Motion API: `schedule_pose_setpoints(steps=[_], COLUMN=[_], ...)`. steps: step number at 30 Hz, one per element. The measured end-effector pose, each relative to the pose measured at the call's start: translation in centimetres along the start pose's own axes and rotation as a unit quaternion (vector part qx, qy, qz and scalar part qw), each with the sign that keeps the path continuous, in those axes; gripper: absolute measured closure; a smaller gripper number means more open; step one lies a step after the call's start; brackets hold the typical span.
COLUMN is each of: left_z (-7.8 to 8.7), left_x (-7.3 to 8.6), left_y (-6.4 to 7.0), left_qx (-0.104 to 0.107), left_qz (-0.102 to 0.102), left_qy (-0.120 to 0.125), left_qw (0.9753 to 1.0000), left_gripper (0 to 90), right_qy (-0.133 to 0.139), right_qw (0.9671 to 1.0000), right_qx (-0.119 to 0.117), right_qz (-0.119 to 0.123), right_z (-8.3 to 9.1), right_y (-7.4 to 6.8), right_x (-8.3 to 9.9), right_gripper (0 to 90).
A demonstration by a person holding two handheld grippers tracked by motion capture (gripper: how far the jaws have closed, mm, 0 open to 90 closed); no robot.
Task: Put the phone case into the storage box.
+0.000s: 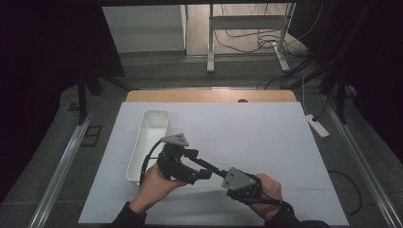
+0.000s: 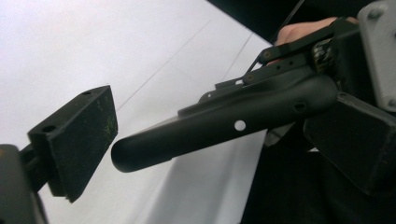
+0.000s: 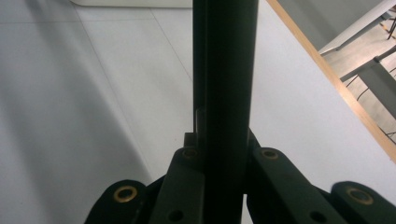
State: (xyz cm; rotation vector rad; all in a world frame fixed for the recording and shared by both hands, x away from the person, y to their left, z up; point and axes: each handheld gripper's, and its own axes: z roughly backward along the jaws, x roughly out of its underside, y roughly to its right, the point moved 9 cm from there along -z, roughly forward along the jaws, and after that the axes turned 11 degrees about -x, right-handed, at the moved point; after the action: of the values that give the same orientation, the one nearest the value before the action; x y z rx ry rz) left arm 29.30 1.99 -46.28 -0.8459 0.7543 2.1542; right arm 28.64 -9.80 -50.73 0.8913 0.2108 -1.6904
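Clamping a long matte-black rigid plastic handle (image 2: 224,128), the right gripper (image 1: 227,176) holds its butt end. Handle points to 10 o'clock, rounded tip between the left gripper's (image 1: 202,168) spread jaws (smooth, light, may slip); take the tip.

No legible text, labels, nos. anywhere

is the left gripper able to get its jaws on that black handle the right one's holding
Probably yes: the left gripper is open, the black handle lies between its pads, and the right gripper clamps only the far end.
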Motion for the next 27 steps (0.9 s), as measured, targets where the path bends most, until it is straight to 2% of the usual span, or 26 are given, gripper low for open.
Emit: schedule_pose_setpoints(steps=[7,10,14,21,22,27], left_z=[0.1,0.2,0.5,1.0,1.0,1.3], left_x=[0.2,0.3,0.5,0.9,0.9,1.1], left_y=[-0.1,-0.3,-0.6,-0.9,-0.9,-0.9], left_qx=[-0.007,-0.013,-0.017,-0.027,-0.027,-0.031], left_qz=[-0.016,-0.027,-0.029,-0.045,-0.045,-0.063], left_qy=[0.000,0.003,0.010,0.025,0.025,0.037], left_qw=[0.9998,0.9995,0.9994,0.9983,0.9983,0.9968], left_gripper=[0.8,0.0,0.0,0.0,0.0,0.0], right_qy=[0.000,0.001,0.005,0.025,0.025,0.042], right_qw=[0.9998,0.9987,0.9967,0.9889,0.9889,0.9832], right_qx=[-0.016,-0.042,-0.069,-0.126,-0.126,-0.149], right_qz=[-0.013,-0.028,-0.043,-0.075,-0.075,-0.097], right_z=[-0.1,-0.1,0.0,0.5,0.5,1.0], right_y=[0.0,-0.1,-0.2,-0.2,-0.2,0.1], right_x=[0.3,0.5,0.6,0.8,0.8,0.9], right_gripper=[87.1,87.0,87.0,86.9,86.9,86.8])
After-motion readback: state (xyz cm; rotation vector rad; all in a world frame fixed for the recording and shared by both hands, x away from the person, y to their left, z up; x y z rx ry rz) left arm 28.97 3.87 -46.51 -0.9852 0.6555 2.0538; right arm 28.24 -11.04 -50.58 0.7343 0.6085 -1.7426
